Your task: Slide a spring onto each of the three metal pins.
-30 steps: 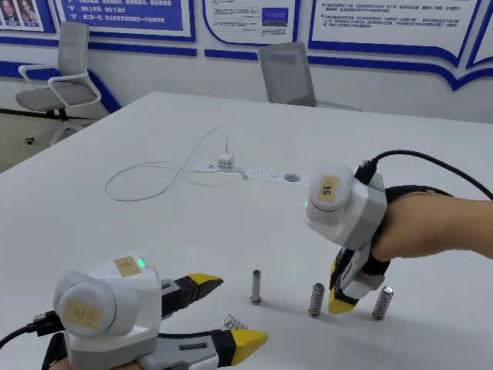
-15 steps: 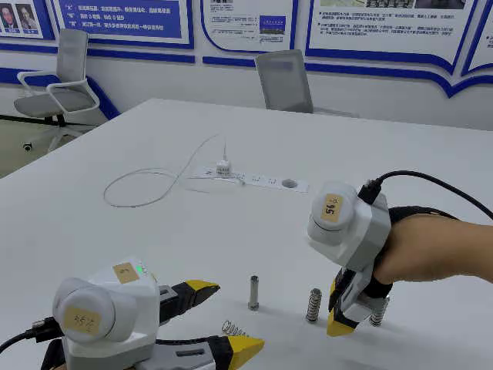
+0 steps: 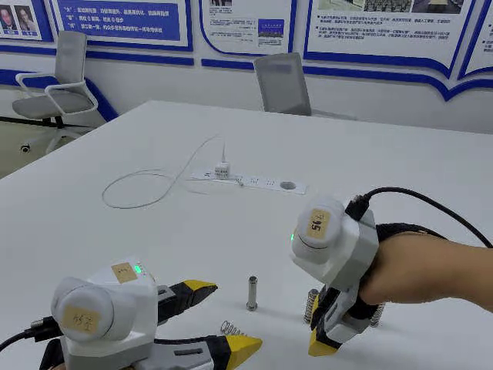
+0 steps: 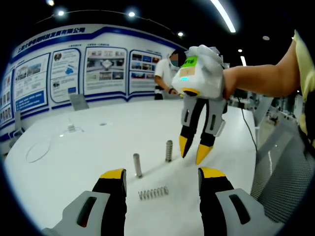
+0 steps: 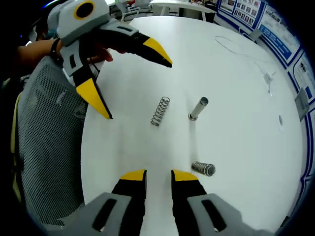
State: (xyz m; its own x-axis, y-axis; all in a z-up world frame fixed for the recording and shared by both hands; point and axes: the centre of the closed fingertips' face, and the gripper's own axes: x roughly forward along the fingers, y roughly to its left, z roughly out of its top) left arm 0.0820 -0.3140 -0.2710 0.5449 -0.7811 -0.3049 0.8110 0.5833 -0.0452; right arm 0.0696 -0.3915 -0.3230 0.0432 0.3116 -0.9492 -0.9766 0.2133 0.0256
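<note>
We stand over a broad white worktop, smooth and matt. At its far edge is a grey office chair, and a second chair with armrests stands off to the left. Above them hang blue-and-white wall boards.

The left gripper has a white plastic body and black jaws tipped in yellow. Its jaws are spread wide and hold nothing. The right gripper, of the same build, is held in a hand and points down at the worktop. Its jaws stand only a little apart, with nothing between them.

Well beyond both grippers lies a flat white power strip. A small white plug sits at its left end, and a thin white cable loops off to the left.

Three short steel pins stand upright in a row. The bare pin, a smooth grey cylinder, is the leftmost. The middle pin is wrapped in coiled wire and stands just beside the right gripper's tips. The third pin, also coiled round, is partly hidden behind that gripper.

The loose spring, made of thin bright wire, lies on its side on the worktop near the bare pin. It is just ahead of the left gripper's open jaws, in line with the gap between them, and touches neither jaw.
</note>
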